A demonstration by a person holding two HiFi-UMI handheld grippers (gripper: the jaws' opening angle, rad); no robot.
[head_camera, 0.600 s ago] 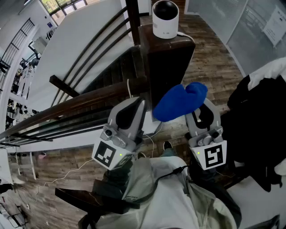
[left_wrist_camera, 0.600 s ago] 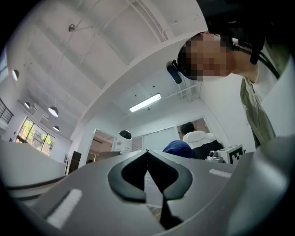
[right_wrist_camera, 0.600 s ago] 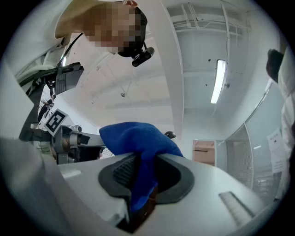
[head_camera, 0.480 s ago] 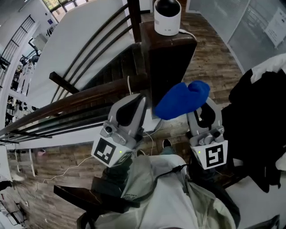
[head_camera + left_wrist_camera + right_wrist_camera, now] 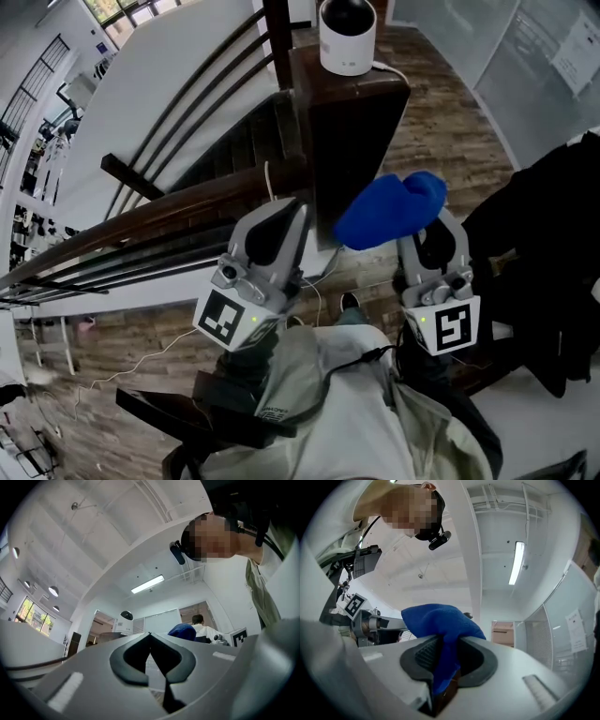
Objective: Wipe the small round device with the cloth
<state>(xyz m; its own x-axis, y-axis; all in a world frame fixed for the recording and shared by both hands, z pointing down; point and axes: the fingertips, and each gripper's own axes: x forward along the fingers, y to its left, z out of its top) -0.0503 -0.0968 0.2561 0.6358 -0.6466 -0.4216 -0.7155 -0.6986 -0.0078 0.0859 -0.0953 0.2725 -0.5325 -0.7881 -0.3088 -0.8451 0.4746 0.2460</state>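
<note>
A dark wooden stair post [image 5: 361, 131] is seen ahead, joined by a dark wooden handrail [image 5: 169, 220]. The left gripper [image 5: 150, 637] is held low beside the post, its jaws pressed together with nothing between them. The right gripper [image 5: 445, 656] is clamped on a soft blue cloth [image 5: 389, 211], which bulges above the jaws. The small round white device with a black dome [image 5: 347, 36] is set on top of the post, well apart from the cloth. For a good wipe, the cloth's loose bulge should be brought up over the dome and pressed only lightly, so that the device is not pushed off its perch and its thin white cable [image 5: 392, 73] is not snagged.
</note>
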